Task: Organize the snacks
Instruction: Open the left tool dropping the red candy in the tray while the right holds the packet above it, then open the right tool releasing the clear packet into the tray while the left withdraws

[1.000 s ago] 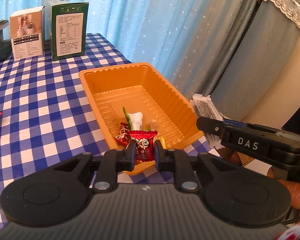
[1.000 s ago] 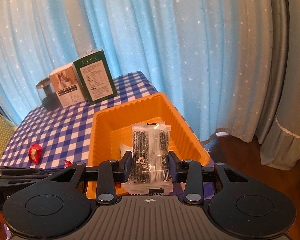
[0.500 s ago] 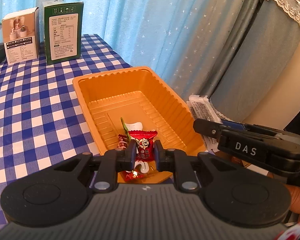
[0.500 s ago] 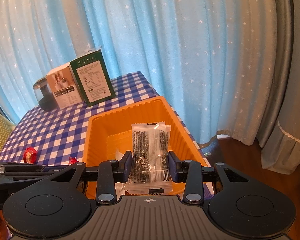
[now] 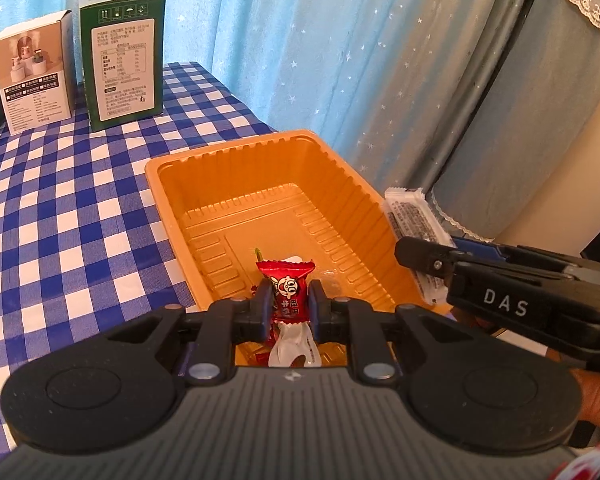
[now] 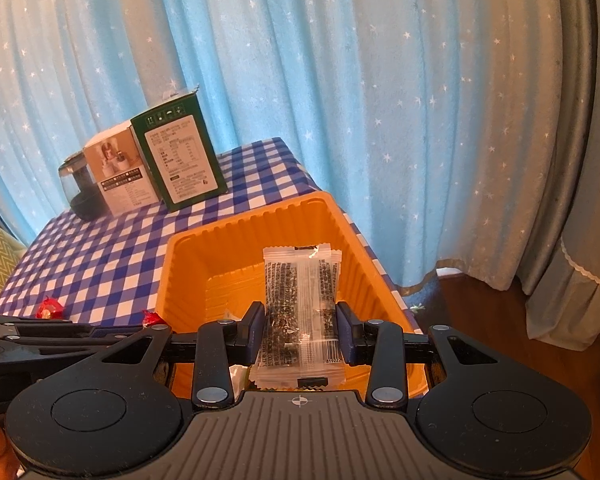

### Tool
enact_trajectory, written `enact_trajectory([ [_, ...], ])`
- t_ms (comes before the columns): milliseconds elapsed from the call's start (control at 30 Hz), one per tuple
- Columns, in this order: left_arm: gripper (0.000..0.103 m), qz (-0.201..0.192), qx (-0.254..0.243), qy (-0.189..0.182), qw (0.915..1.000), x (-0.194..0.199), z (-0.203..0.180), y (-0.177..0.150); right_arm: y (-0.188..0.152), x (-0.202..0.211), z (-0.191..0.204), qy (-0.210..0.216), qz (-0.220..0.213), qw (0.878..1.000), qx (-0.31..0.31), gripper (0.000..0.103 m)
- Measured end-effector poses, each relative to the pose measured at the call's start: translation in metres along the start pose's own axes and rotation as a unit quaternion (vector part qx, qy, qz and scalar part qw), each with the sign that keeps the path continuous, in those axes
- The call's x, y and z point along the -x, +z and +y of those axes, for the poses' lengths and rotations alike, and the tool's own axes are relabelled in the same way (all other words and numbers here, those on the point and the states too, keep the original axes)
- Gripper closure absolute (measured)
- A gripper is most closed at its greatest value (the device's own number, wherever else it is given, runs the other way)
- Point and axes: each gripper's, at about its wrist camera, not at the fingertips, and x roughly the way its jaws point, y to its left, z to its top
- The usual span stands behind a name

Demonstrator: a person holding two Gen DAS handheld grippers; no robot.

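Hovering over the orange tray (image 5: pixel 364 200) on the checkered bench (image 5: pixel 80 208), the left hand-held gripper (image 5: pixel 290 300) is clamped on a red candy (image 5: pixel 286 280), while the right hand-held gripper (image 6: pixel 300 330) pinches a clear snack packet (image 6: pixel 300 304) above the same tray's near end.

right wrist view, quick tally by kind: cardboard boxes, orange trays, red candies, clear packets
cardboard box: 2, white and green
orange tray: 1
red candy: 2, one on the cloth, one in the left gripper
clear packet: 1, in the right gripper
total: 6
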Motion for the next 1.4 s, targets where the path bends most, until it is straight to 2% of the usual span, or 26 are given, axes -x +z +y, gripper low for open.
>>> enact_trajectory([
  [100, 0.083, 0.006, -0.006, 0.006, 0.9999, -0.007, -0.001, 0.002, 0.000, -0.003, -0.001, 0.000, 0.001, 1.000, -0.002, 0.065],
  [133, 0.076, 0.006, -0.007, 0.008, 0.9999, -0.008, 0.000, 0.002, 0.000, -0.003, -0.002, 0.000, 0.001, 1.000, -0.002, 0.065],
  [600, 0.073, -0.007, -0.005, 0.039, 0.9992, 0.009, 0.012, -0.013, -0.001, -0.003, -0.003, 0.002, 0.003, 1.000, -0.010, 0.065],
  [1267, 0.069, -0.011, 0.018, 0.040, 0.9990, 0.022, 0.027, -0.020, 0.005, -0.012, 0.012, 0.012, 0.007, 1.000, 0.004, 0.065],
  [1400, 0.068, -0.012, 0.024, 0.043, 0.9987, 0.024, 0.030, -0.022, 0.007, -0.018, 0.008, 0.032, 0.005, 0.999, -0.010, 0.064],
])
